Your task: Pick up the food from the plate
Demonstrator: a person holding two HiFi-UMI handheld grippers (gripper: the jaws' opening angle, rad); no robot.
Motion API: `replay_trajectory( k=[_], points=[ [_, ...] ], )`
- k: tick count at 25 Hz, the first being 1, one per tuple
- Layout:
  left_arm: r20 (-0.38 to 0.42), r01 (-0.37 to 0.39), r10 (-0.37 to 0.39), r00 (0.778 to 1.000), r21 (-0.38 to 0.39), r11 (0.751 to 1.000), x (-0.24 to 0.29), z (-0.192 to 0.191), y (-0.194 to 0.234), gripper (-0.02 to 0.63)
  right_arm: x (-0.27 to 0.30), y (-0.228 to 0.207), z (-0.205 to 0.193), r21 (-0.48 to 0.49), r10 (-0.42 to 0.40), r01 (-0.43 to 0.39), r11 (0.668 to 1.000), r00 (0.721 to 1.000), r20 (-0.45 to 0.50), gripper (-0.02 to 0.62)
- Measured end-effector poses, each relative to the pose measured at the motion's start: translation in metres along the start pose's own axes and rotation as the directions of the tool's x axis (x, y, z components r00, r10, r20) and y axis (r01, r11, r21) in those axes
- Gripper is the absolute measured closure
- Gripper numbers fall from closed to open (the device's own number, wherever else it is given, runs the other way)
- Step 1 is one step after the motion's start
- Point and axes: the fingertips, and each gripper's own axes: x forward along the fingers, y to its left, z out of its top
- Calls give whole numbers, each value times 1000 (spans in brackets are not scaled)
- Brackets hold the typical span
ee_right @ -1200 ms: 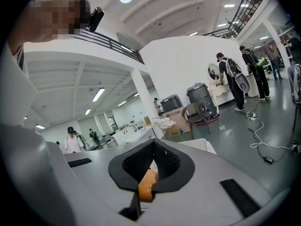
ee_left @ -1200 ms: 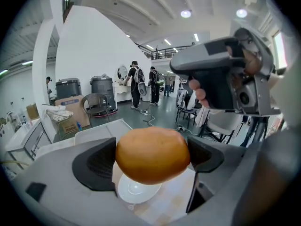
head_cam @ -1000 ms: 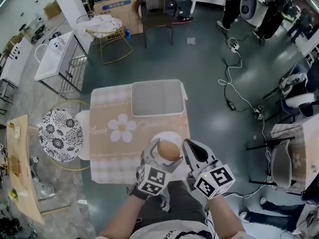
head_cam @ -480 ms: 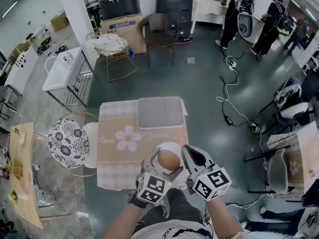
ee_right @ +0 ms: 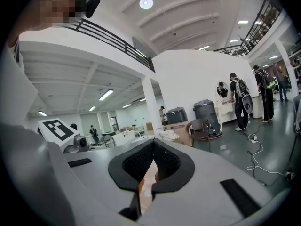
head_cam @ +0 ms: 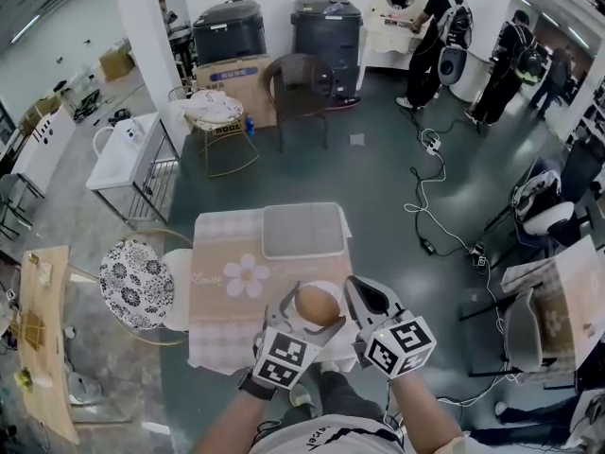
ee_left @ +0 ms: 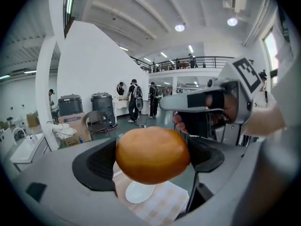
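Above the white plate (ee_left: 138,192), left gripper (ee_left: 153,160) jaws clasp a bun (ee_left: 153,152) while right gripper (ee_right: 153,166) jaws sit closed, empty.

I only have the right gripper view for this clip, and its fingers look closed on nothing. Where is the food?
Observer: The left gripper is shut on a bun.
Operator: Is it off the plate?
Observer: Yes. In the left gripper view the plate lies below the bun, on the table.
Operator: Anything else on that table?
Observer: A grey tray sits at the far edge, and it looks empty.
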Motion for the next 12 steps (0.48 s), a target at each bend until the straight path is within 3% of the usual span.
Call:
replay_trajectory(
  k=[12],
  points=[
    [52,-2,2,999,-2,1000,-29,30,4,145,2,19,24,-29,9,-8,1000,1000,10,583]
  ],
)
